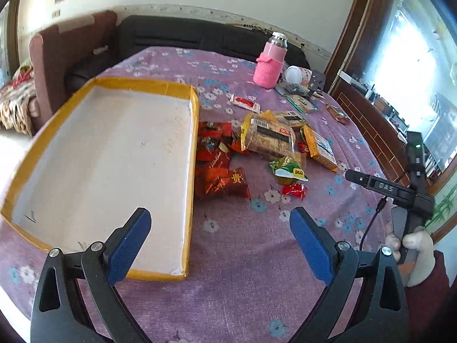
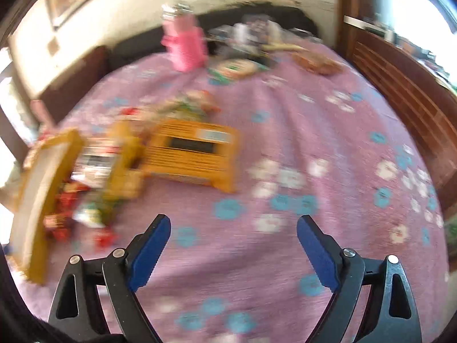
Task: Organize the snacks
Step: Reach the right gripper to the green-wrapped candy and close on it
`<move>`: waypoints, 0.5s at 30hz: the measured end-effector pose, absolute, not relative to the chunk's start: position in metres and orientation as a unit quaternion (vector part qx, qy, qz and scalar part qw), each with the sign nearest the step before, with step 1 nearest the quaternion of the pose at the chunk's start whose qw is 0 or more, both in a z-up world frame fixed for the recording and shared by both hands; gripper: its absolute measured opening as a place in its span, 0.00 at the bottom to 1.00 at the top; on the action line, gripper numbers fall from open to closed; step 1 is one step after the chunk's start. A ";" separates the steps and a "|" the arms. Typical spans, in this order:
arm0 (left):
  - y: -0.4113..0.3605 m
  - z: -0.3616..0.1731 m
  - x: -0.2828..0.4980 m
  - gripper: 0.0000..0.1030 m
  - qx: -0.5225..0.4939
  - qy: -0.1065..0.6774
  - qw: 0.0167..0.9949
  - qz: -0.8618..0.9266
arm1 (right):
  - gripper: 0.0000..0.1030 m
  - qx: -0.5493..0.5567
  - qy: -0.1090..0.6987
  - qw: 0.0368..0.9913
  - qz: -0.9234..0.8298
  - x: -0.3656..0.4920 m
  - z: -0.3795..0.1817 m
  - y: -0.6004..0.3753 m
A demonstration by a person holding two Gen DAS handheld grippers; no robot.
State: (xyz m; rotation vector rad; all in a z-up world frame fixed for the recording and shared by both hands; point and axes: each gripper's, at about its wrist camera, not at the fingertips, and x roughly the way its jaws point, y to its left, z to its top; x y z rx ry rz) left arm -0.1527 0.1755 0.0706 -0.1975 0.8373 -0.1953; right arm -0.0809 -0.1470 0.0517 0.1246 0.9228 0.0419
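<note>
Left hand-held gripper (image 1: 220, 223): jaws spread wide with nothing between the blue pads (image 1: 130, 245); it hangs above the tabletop, one finger over the near corner of the tray.
Right hand-held gripper (image 2: 233, 227): jaws also wide apart and empty, over bare cloth; its view is smeared by motion blur.
Snacks (image 1: 257, 148): a loose heap on the tabletop ahead of the left hand-held gripper, just beside the tray's right wall and outside it.
Red packets (image 1: 225, 183): nearest part of the heap, close against the tray wall.
Green packet (image 1: 287, 170): a little to the right of the red ones, with a small red sweet (image 1: 294, 191) nearer the gripper.
Yellow packets (image 1: 268, 138): farther back in the heap; in the right wrist view one yellow packet (image 2: 191, 151) lies ahead and to the left of the right hand-held gripper.
Tray (image 1: 194, 131): shallow, white inside with a yellow rim, ahead and left of the left hand-held gripper; no snack lies in it.
Tabletop (image 1: 242, 271): covered by a purple cloth with white and blue flowers.
Pink bottle (image 1: 270, 63): upright at the far side, well beyond the snacks, with small clutter beside it.
Person's hand (image 1: 411, 245): at the right edge of the left wrist view, gripping the black handle of the other gripper.
</note>
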 end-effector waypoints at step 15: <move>0.174 0.065 -0.130 0.79 -0.073 0.418 0.894 -0.142 | 0.49 0.012 0.473 0.868 0.148 -0.038 0.030 -0.016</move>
